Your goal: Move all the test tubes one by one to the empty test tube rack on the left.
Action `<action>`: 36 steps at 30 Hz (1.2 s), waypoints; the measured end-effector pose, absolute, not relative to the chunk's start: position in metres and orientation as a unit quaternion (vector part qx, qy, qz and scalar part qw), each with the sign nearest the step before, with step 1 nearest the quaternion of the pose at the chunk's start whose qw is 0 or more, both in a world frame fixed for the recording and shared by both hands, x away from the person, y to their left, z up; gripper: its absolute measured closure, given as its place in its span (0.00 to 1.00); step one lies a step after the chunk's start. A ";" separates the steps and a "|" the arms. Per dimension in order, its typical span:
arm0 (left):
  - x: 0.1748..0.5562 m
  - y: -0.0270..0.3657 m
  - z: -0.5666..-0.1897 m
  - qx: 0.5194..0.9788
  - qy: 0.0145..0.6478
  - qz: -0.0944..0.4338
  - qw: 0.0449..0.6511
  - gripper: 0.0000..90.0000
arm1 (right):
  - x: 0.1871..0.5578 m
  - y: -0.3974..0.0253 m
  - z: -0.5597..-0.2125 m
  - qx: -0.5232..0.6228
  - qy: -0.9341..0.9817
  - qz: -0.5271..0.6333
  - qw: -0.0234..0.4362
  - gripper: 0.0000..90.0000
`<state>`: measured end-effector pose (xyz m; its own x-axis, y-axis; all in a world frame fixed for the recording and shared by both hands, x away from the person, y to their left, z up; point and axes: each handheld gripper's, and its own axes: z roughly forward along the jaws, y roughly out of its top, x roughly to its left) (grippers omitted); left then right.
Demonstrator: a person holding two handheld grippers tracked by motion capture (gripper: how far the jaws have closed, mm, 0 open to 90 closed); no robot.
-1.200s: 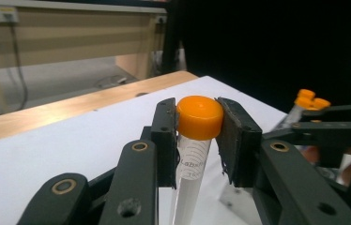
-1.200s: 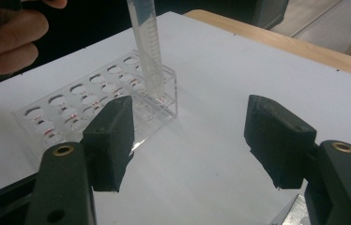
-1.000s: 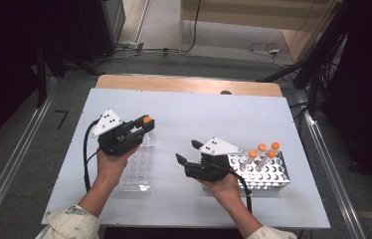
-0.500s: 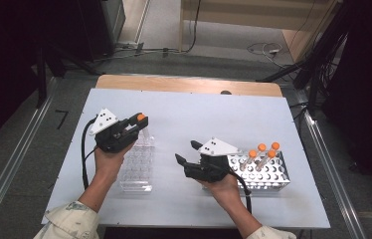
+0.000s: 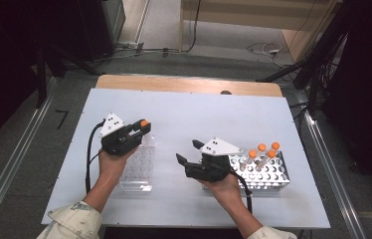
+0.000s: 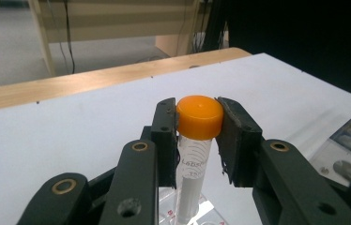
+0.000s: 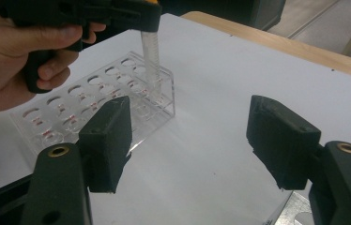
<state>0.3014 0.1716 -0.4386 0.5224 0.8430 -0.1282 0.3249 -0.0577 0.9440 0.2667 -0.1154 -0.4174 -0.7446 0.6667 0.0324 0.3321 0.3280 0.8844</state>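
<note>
Jaws of the left gripper (image 6: 197, 140) clamped on the orange-capped clear plastic tube (image 6: 196, 154), pads pressing the cap from both sides; tube hangs upright with its lower end at the far end of the clear acrylic tube rack (image 5: 138, 167), whether inside a hole cannot be told; right gripper (image 7: 197, 140) jaws spread wide, holding nothing, held above bare tabletop just beside the metal perforated rack (image 5: 266, 172) carrying four orange-capped tubes (image 5: 262, 151); surface is a white rectangular table (image 5: 199, 114) with a pale wood strip (image 5: 174, 84) along the far edge; grey floor (image 5: 214, 45) beyond, cables trailing, dark surroundings on both sides.
</note>
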 end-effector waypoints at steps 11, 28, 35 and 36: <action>0.297 0.170 -0.439 0.703 0.414 0.249 0.521 0.77 | 0.266 -0.119 -0.416 0.314 0.794 0.490 0.174 0.32; 0.298 0.169 -0.441 0.721 0.416 0.243 0.498 0.62 | 0.266 -0.119 -0.417 0.316 0.796 0.487 0.174 0.32; 0.295 0.172 -0.440 0.711 0.413 0.237 0.517 0.46 | 0.266 -0.123 -0.417 0.320 0.791 0.490 0.178 0.32; 0.294 0.173 -0.440 0.708 0.415 0.239 0.519 0.43 | 0.266 -0.124 -0.417 0.321 0.790 0.491 0.178 0.32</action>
